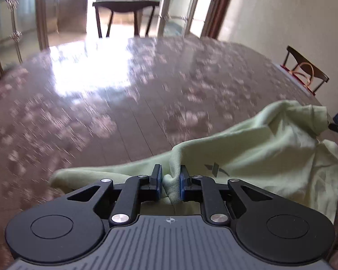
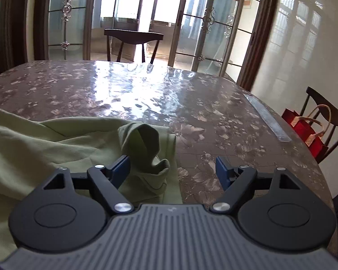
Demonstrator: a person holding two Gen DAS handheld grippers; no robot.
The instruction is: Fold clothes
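A pale green shirt (image 1: 266, 148) lies crumpled on the flower-patterned table (image 1: 124, 112), with a small dark logo on it. My left gripper (image 1: 171, 180) is shut on a bunched fold of this shirt, the cloth pinched between its blue pads. In the right wrist view the same green shirt (image 2: 45, 148) spreads over the left side, its rumpled sleeve end raised in a curl. My right gripper (image 2: 173, 171) stands open over that sleeve end; the left finger (image 2: 121, 168) is beside the cloth, the right finger (image 2: 222, 172) is over bare table.
The glossy table (image 2: 191, 103) stretches far ahead with strong glare. A clear ruler (image 2: 268, 119) lies near its right edge. A dark chair with a red bag (image 2: 308, 130) stands at the right, another chair (image 2: 133, 42) beyond the far edge, before glass doors.
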